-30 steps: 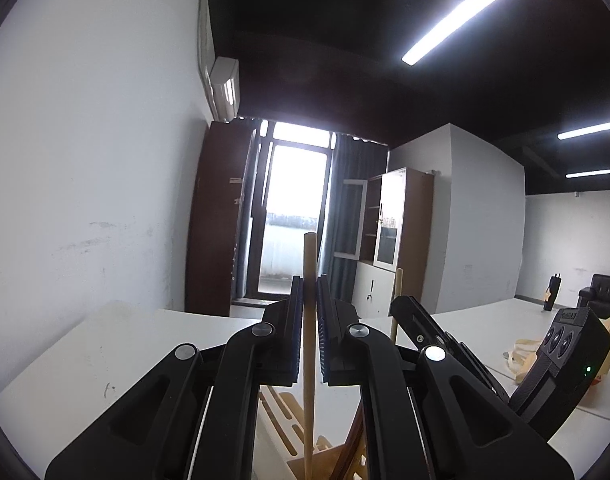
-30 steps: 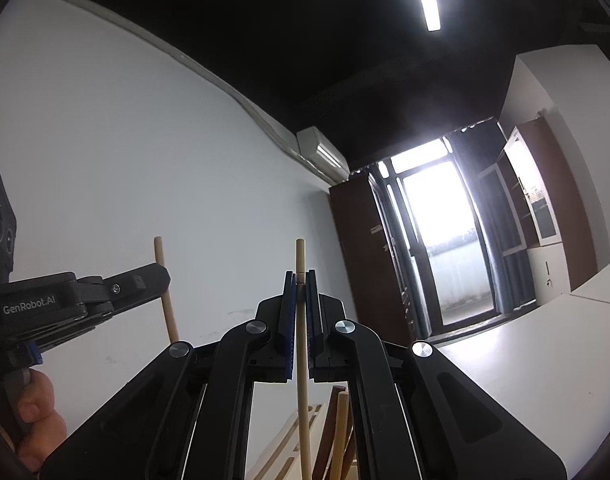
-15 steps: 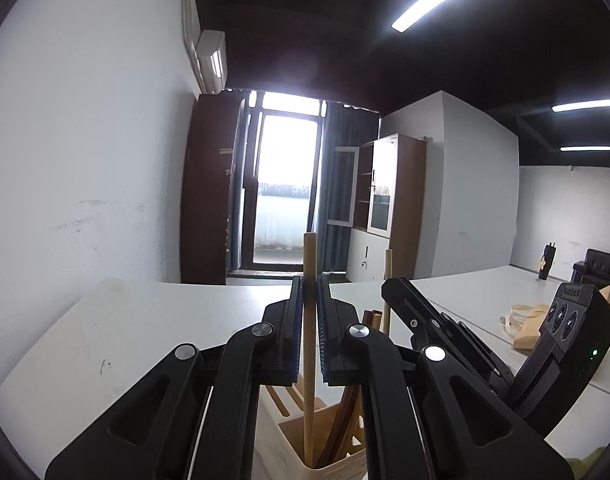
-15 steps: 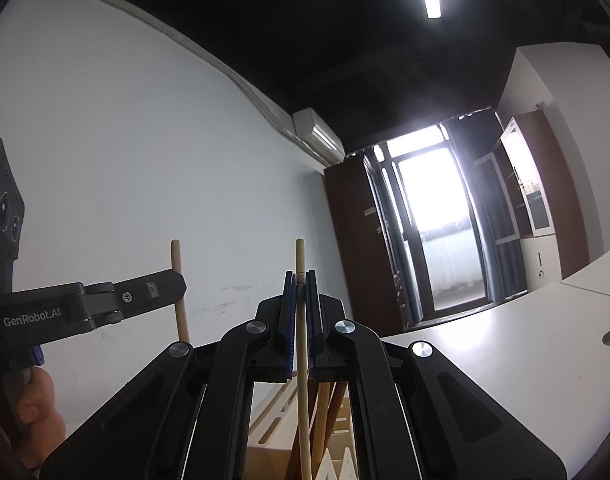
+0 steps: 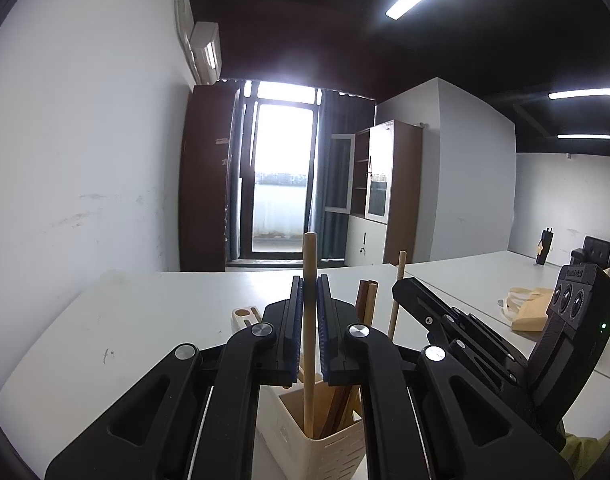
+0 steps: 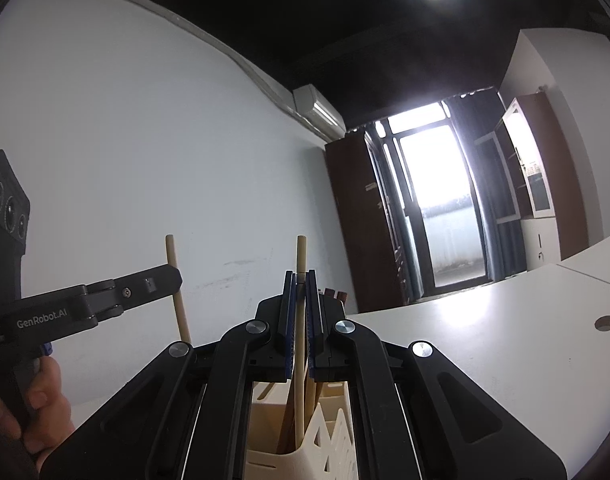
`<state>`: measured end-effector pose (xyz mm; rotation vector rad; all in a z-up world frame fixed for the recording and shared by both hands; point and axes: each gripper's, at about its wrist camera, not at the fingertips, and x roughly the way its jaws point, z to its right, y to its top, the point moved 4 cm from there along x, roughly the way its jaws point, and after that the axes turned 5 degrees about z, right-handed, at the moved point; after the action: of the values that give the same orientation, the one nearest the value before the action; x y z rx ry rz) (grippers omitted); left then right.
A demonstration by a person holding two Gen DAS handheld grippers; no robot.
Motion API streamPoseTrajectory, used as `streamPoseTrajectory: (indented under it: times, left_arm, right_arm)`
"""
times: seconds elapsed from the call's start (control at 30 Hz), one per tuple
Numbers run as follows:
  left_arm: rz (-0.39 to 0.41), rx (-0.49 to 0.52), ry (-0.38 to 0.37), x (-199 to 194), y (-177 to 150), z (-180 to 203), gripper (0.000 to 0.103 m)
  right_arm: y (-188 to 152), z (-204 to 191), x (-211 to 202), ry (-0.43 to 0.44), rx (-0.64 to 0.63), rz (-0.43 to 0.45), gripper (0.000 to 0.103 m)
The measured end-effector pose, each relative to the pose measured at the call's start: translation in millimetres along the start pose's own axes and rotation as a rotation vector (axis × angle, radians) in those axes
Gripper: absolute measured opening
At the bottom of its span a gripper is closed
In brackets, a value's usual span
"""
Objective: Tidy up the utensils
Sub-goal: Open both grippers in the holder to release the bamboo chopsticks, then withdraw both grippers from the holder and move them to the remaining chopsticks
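I see a pale wooden stick (image 5: 309, 320) standing upright in my left tool (image 5: 309, 312), clamped between its closed pads, its lower end inside the cream utensil holder (image 5: 301, 436) alongside darker utensils (image 5: 367, 300). My right tool (image 6: 301, 308) is closed on a second pale stick (image 6: 301, 320), also reaching down into that holder (image 6: 273, 460). The holder sits on the white surface (image 5: 145, 320), with a small wooden block (image 5: 245, 316) just behind.
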<state>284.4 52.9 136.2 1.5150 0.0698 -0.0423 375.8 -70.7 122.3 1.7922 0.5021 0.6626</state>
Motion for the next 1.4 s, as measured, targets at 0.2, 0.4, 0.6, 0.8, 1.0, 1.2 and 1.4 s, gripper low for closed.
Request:
streamPoseTrajectory:
  times: [0.2, 0.4, 0.6, 0.8, 1.0, 1.2, 1.4]
  left_arm:
    - [-0.018, 0.012, -0.003, -3, -7, 0, 0.006]
    - [-0.042, 0.028, -0.005, -2, -15, 2, 0.006]
    - [-0.058, 0.054, -0.004, -2, -19, 5, 0.006]
    - [-0.062, 0.041, 0.001, -2, -15, 1, 0.009]
    - [-0.057, 0.011, -0.014, -12, -16, -3, 0.029]
    - [-0.050, 0.008, -0.006, -24, -18, -3, 0.032]
    - [-0.062, 0.010, -0.002, -31, -21, -2, 0.035]
  right_arm:
    - [-6, -6, -8, 0.012, -0.022, -0.046, 0.005]
    - [-12, -5, -9, 0.023, -0.019, -0.100, 0.005]
    - [-14, 0, -8, 0.028, -0.008, -0.142, 0.006]
    - [-17, 4, -9, 0.016, -0.002, -0.186, 0.007]
    - [-14, 7, -18, -0.002, -0.006, -0.188, 0.019]
    - [-15, 5, -23, -0.013, -0.020, -0.202, 0.025]
    - [-19, 2, -27, -0.021, -0.039, -0.218, 0.030]
